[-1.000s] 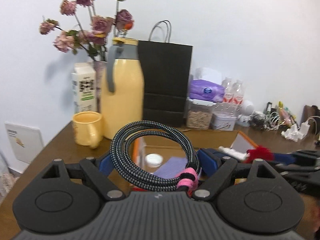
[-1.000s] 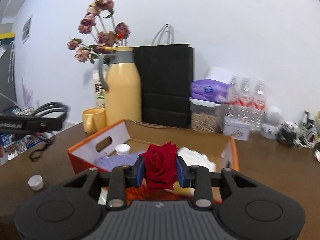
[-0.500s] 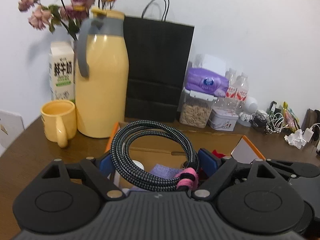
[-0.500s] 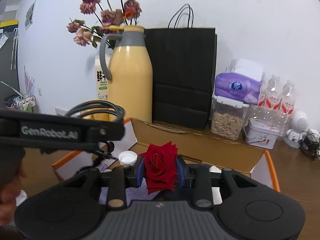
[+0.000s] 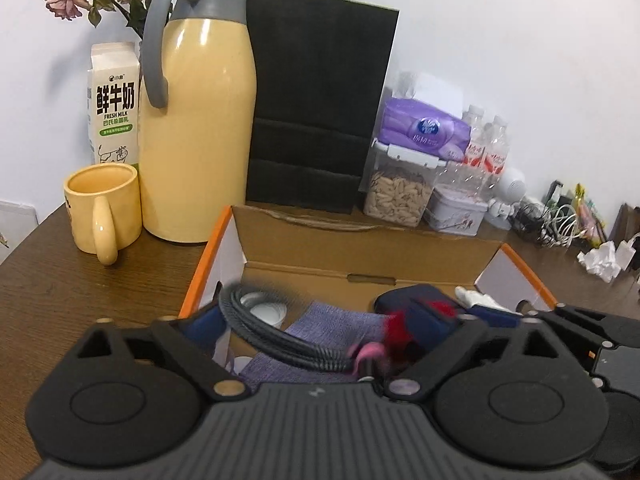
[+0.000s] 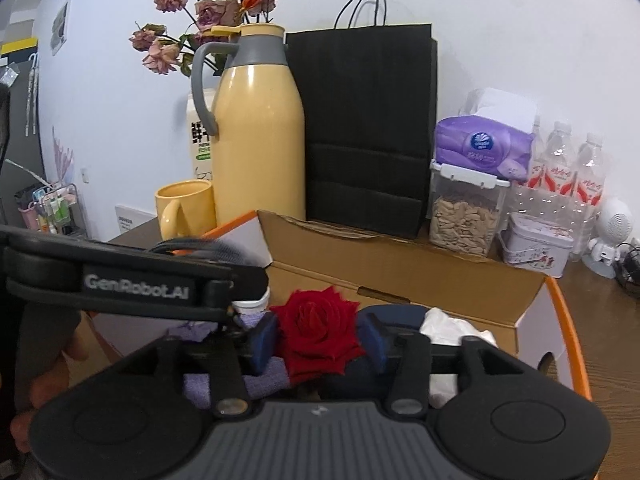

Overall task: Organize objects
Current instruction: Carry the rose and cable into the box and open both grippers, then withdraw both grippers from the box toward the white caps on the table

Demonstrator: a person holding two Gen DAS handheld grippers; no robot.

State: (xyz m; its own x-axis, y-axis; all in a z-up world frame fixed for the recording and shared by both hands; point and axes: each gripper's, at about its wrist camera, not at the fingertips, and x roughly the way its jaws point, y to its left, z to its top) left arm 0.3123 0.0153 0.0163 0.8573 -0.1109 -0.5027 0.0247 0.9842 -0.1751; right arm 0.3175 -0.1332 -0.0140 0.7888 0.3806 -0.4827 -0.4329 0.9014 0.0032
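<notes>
Releasing: left tool (image 5: 320, 320) jaws just spread wide, cable (image 5: 276, 334) dropping between them.
Right tool (image 6: 318, 338): jaws just parted, rose (image 6: 316, 330) loose.
Risk: rose might snag, missing box (image 5: 360, 248).

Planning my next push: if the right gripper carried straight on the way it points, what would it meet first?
The red rose between the right gripper's just-opened jaws, then probably the dark blue pouch inside the cardboard box; depth is uncertain.

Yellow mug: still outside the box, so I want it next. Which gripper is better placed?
Left. The left gripper's jaws have just been opening, the cable dropping between them, and the mug stands nearest it. The right gripper's, likewise opening, have the rose between them.
</notes>
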